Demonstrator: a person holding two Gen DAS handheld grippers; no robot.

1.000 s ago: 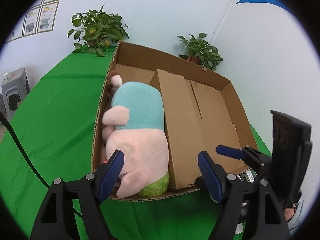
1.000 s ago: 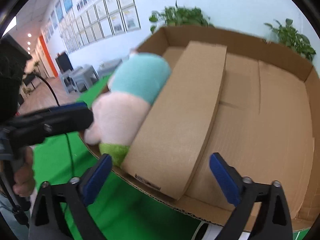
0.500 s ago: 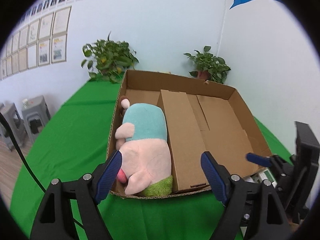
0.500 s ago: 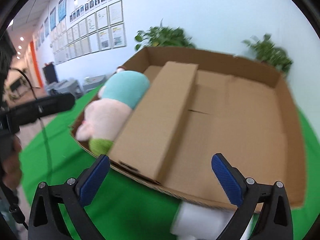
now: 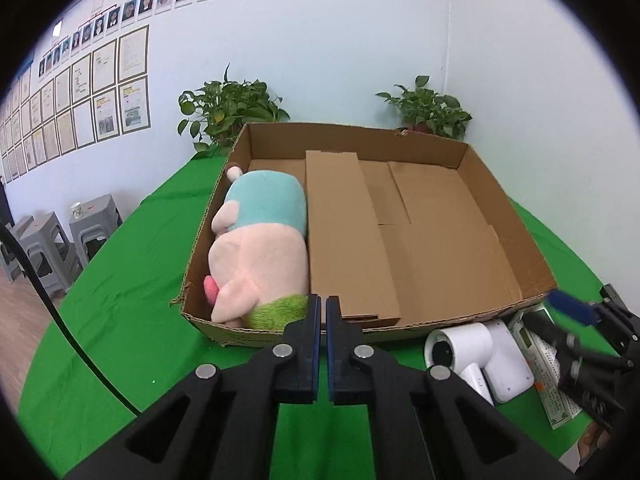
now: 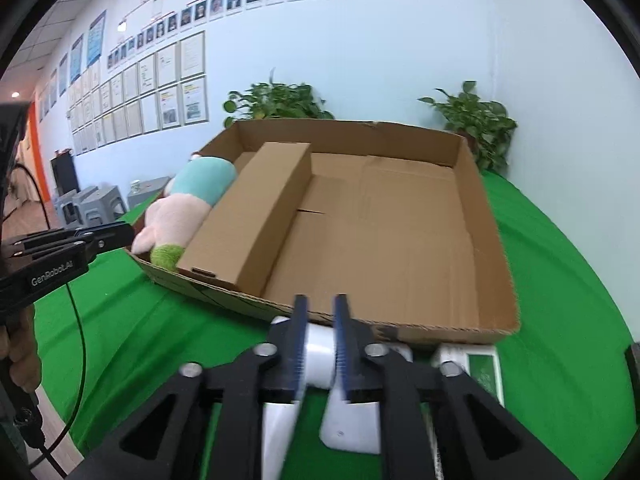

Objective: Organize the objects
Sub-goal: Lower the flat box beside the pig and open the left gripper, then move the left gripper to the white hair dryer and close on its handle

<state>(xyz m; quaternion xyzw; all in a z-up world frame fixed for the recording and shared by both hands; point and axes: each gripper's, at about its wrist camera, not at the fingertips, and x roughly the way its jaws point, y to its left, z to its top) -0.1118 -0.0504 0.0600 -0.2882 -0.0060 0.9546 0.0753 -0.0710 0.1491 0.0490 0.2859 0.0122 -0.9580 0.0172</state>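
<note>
"White and shiny, that hair dryer [image 5: 476,344]. Where is it?"

"It lies on the green surface [image 5: 120,300], just in front of the big cardboard box [image 5: 460,320]. It is not in the box yet. The plush toy [image 5: 260,248] is in there already, next to a small brown box [image 5: 344,240]."

"Will it be hard to lift?"

"I think it is hard, smooth plastic, so it may slip. It will not squash like the toy. The fat round end is likely the heavy part, so I would grab there, close to where the handle joins. Then it should not tip."

"What are your tongs doing?"

"My left tongs [image 5: 323,312] are shut tight, with nothing in them. They hang over the near edge of the box. My right tongs [image 6: 320,320] have just been closing and are now narrow, with a gap left. I see the white dryer through that gap, but from the other side they look a bit apart from it. I think they hold nothing."
</note>
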